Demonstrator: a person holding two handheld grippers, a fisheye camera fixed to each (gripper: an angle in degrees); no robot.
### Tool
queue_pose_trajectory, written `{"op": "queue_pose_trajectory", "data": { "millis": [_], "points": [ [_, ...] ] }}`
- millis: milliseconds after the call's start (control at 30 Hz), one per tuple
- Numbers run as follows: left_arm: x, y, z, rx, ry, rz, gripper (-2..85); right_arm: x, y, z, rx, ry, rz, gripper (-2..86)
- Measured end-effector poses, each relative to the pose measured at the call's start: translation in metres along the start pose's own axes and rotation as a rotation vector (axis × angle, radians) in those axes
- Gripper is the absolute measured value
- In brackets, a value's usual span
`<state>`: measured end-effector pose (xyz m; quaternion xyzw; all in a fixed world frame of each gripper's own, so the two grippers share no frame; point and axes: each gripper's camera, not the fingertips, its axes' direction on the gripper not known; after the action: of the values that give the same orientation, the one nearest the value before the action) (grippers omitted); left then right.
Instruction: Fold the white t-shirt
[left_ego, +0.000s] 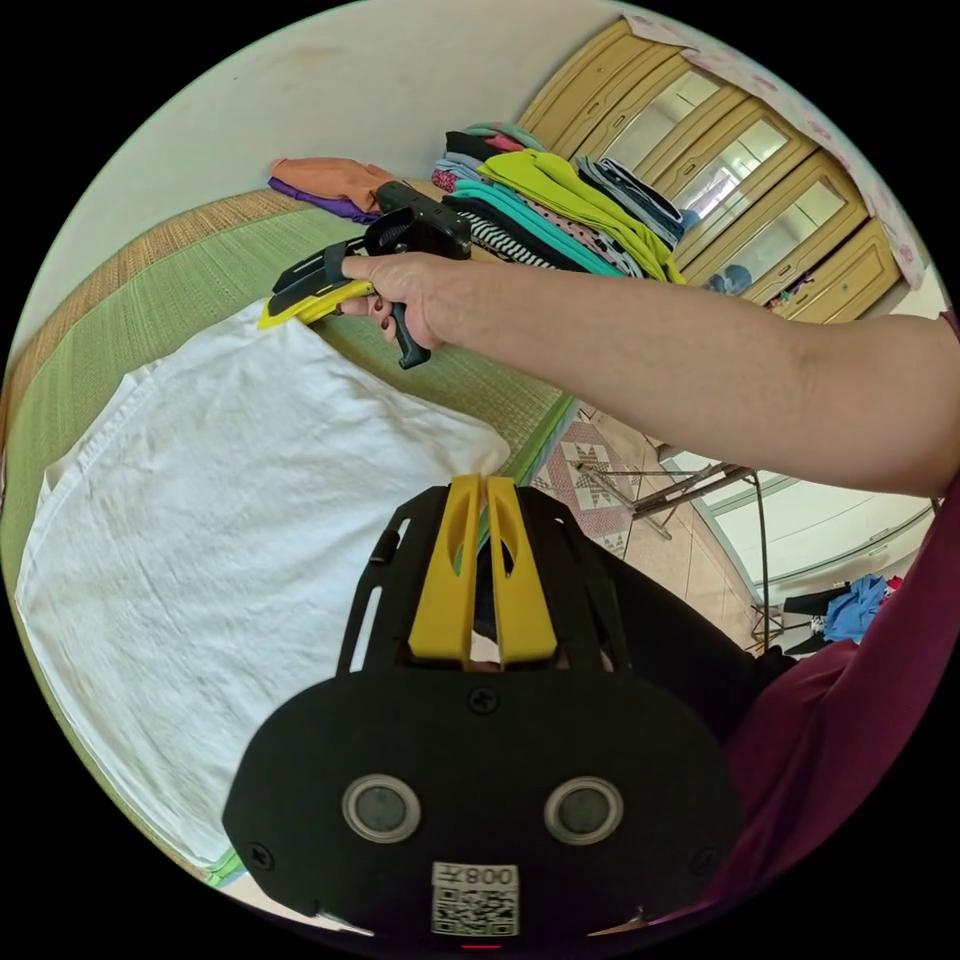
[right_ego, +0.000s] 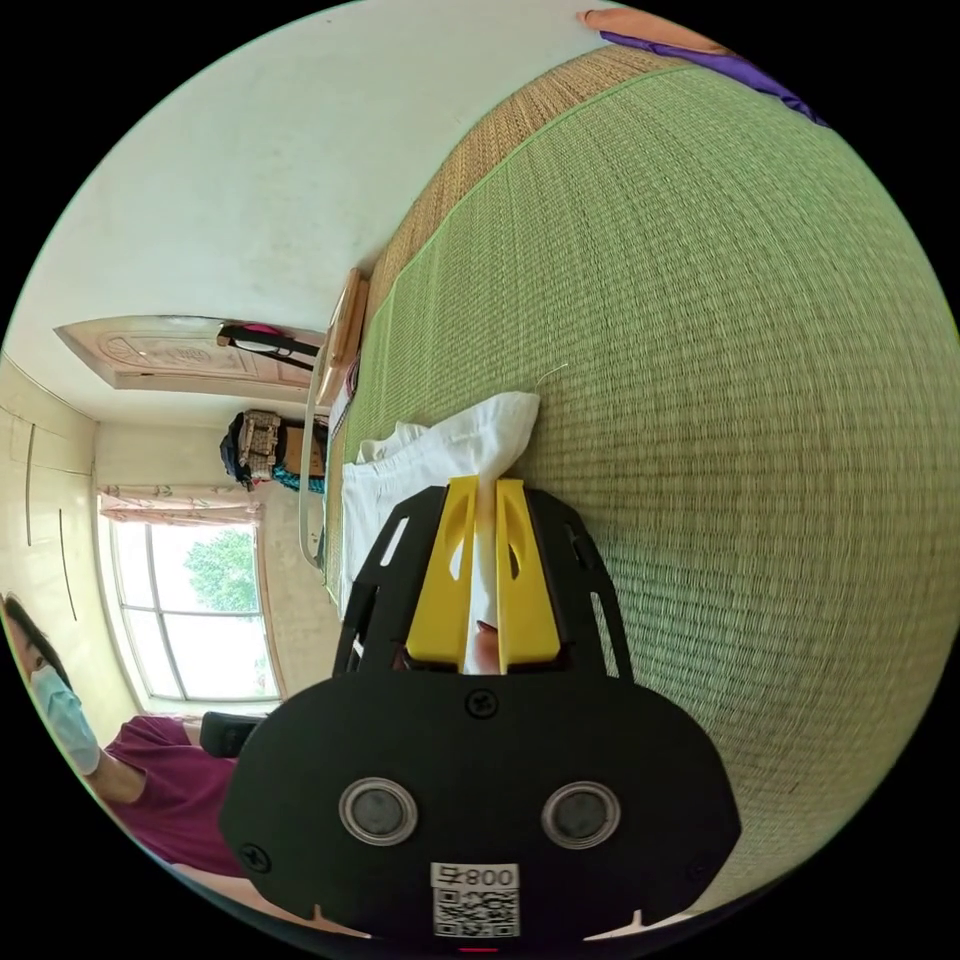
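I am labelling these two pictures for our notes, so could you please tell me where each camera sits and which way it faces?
Left gripper view: rides behind the left gripper, facing across the white t-shirt on the green mat toward a clothes pile; the person's hand holds the right gripper at a shirt corner.
Right gripper view: rides behind the right gripper, facing along the green mat toward the wall; its fingers pinch the white t-shirt.
Shared: white t-shirt, green mat, right gripper.
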<state>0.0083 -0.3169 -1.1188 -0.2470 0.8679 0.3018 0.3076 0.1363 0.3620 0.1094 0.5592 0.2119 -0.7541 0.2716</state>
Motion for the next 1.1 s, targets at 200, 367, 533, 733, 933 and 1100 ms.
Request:
{"op": "queue_pose_trajectory", "data": {
  "millis": [200,367,533,733,933,1100],
  "points": [
    [-0.011,0.014,-0.017,0.027,0.027,-0.016,0.9,-0.001,-0.008,-0.002,-0.017,0.038,-0.017,2.3],
    [-0.018,0.027,-0.036,0.058,0.057,-0.003,0.9,-0.005,-0.008,-0.016,0.008,0.043,-0.029,2.0],
    [-0.033,0.049,-0.049,0.059,0.084,-0.020,0.9,-0.002,-0.005,-0.016,0.022,0.042,0.007,2.0],
    [-0.057,0.085,-0.089,0.109,0.108,-0.044,0.9,-0.014,-0.004,-0.016,0.045,0.038,0.010,2.0],
    [-0.089,0.136,-0.149,0.203,0.148,-0.096,0.9,-0.051,-0.002,-0.017,0.092,-0.022,-0.026,2.0],
    [-0.125,0.201,-0.206,0.299,0.172,-0.187,0.8,-0.105,-0.003,-0.002,0.107,-0.051,-0.108,1.9]
  ]
}}
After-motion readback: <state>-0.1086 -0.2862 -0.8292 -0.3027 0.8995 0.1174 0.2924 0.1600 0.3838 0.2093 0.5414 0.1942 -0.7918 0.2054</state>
